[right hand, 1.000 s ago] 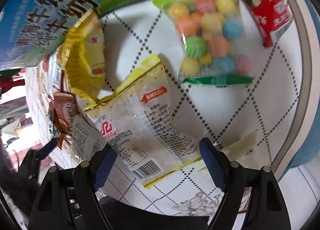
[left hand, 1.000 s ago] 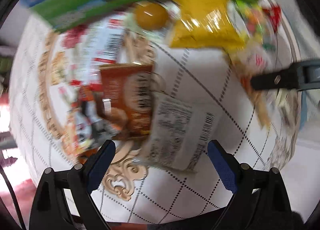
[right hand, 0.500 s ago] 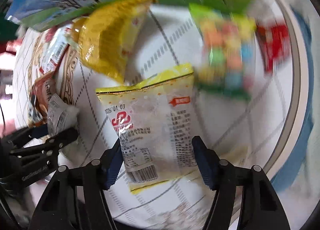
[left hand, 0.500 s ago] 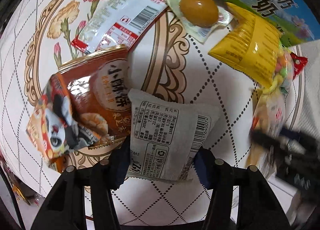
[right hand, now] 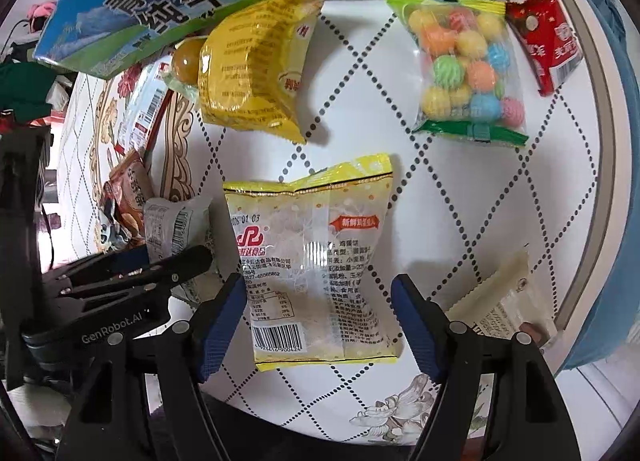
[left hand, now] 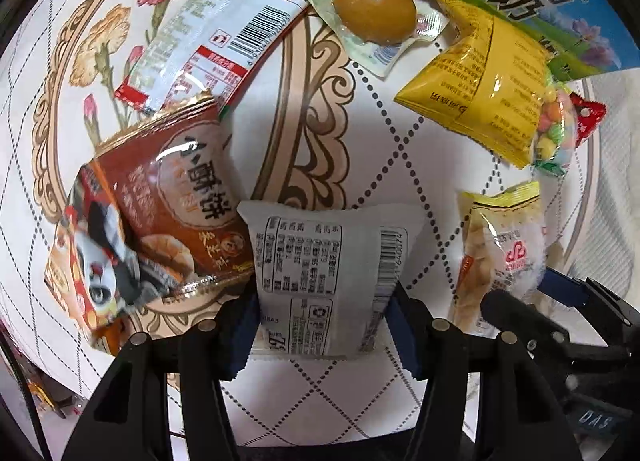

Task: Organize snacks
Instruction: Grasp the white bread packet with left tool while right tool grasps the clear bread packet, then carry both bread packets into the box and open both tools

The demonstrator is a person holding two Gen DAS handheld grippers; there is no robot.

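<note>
Left wrist view shows left gripper [left hand: 322, 311] jaws clamped on the soft, light grey packet [left hand: 326, 273], while right gripper [right hand: 318, 325] jaws straddle the crinkly yellow-edged packet [right hand: 314, 261], best pinched at its 6 o'clock edge.

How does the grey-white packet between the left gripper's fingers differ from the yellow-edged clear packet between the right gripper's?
The grey-white opaque packet hides its contents; the yellow-edged clear packet shows pale food inside. The grey-white packet's sides touch the left gripper pads; the clear packet has a gap beside the right gripper pads. Both lie flat, barcode up, on the patterned tablecloth.
</note>
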